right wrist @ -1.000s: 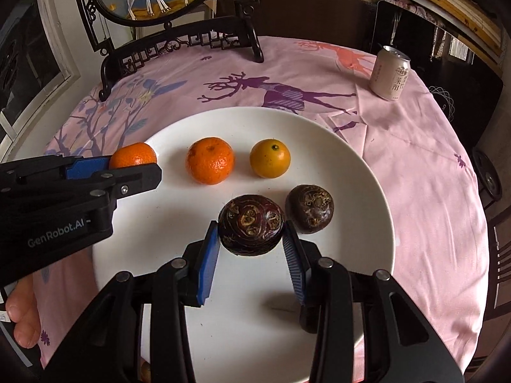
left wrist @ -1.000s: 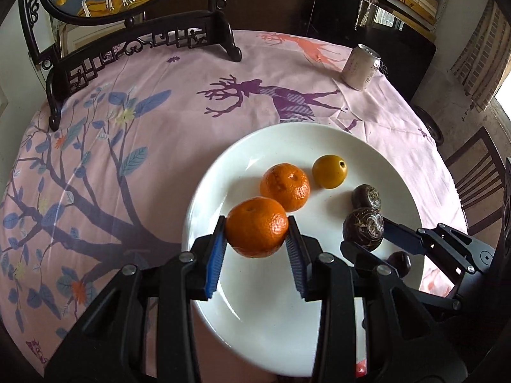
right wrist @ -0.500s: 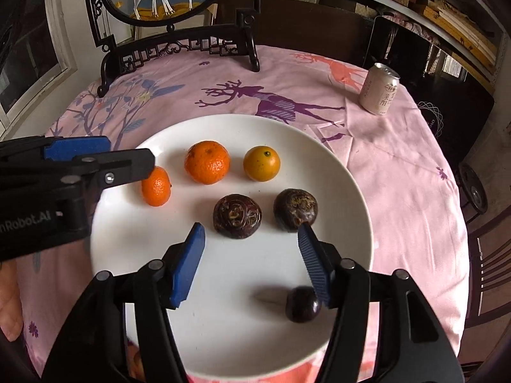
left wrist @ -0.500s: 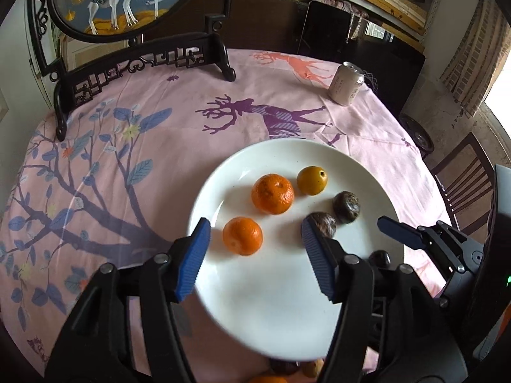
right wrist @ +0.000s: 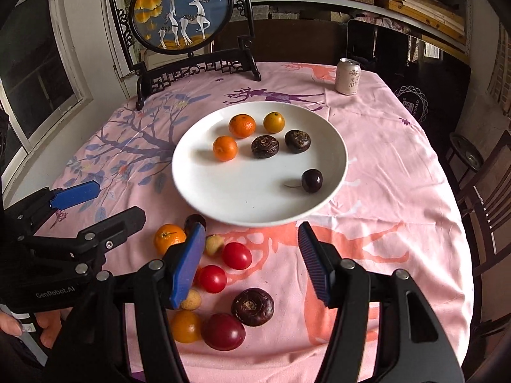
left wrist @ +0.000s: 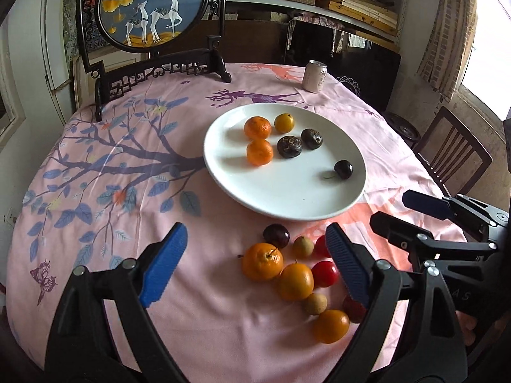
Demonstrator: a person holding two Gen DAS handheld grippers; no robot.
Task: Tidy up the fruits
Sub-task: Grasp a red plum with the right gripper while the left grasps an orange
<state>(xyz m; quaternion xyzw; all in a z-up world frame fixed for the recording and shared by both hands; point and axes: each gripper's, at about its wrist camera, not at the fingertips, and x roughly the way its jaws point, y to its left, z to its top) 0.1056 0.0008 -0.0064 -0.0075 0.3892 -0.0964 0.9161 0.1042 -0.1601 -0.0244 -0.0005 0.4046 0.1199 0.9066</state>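
A white plate on the pink tablecloth holds two mandarins, a small yellow fruit, two dark brown fruits and a dark cherry. Near the table's front edge lie several loose fruits: oranges, red tomatoes, pale longans, a plum and a dark brown fruit. My left gripper hovers above this pile with its jaws opening wide and holding nothing. My right gripper is open and empty beside it, over the tomatoes.
A drink can stands at the far right of the table. A round deer picture on a dark carved stand stands at the back left. A wooden chair sits to the right. A person's hand grips the left handle.
The left gripper let go of a mandarin and the right gripper let go of a dark brown fruit, both on the plate. Both then pulled back toward the near edge, where the loose fruits came into view.
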